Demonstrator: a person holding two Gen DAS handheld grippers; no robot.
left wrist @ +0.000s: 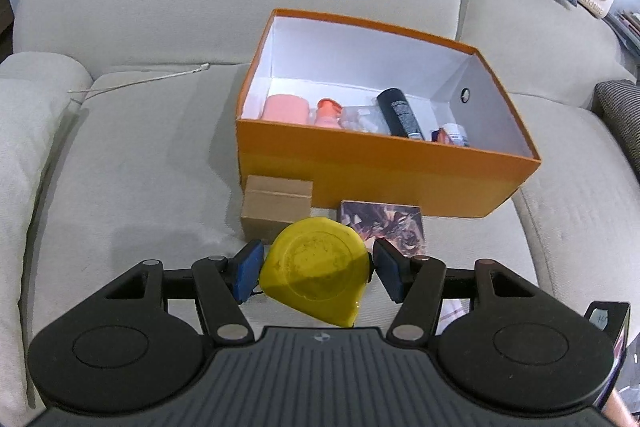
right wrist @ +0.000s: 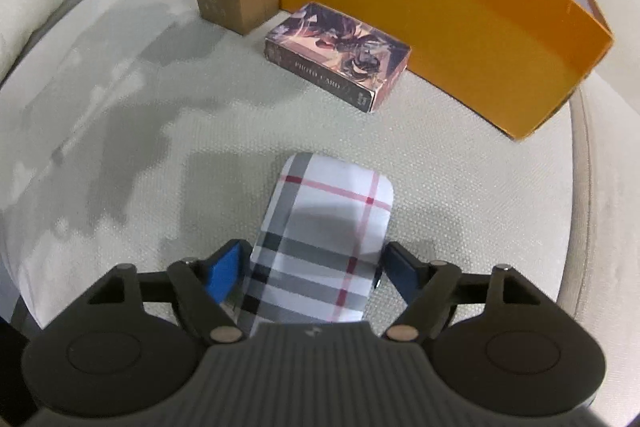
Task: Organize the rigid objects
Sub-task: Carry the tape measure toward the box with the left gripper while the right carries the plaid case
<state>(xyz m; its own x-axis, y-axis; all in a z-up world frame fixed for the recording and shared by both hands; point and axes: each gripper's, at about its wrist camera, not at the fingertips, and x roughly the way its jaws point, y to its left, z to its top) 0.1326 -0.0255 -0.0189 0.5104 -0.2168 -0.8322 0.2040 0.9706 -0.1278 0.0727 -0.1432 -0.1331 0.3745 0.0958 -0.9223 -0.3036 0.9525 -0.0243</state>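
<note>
Yellow tape measure [left wrist: 316, 267] clamped between the blue pads of the left gripper [left wrist: 316, 269], low centre of the left wrist view, lifted clear of the cushion by the look of it. Seen again at the upper left of the right wrist view, metal hook poking out. Just beyond it, a small brown carton [left wrist: 276, 207] and a printed photo-card box [left wrist: 384, 227], both lying against the front wall of the orange box [left wrist: 380, 183] at mid-frame. Inside that box already: a coral cup [left wrist: 286, 109], a coral bottle [left wrist: 328, 113], a clear packet [left wrist: 364, 117], a dark tube [left wrist: 400, 113], a small jar [left wrist: 452, 135].

Over on the other side, right gripper [right wrist: 314, 275] straddling a plaid case [right wrist: 324, 239] at the bottom centre of its view. Pads right at the case's edges; whether truly pinched or merely closing in, cannot tell. Case flat on the sofa cushion [right wrist: 120, 107].

Best play for the tape measure, probably: up and forward, high enough to clear the near orange wall, then down into the bare white floor at the back. Grip kept firm, since that rounded shell could twist out. Release low, not dropped on the packet.
</note>
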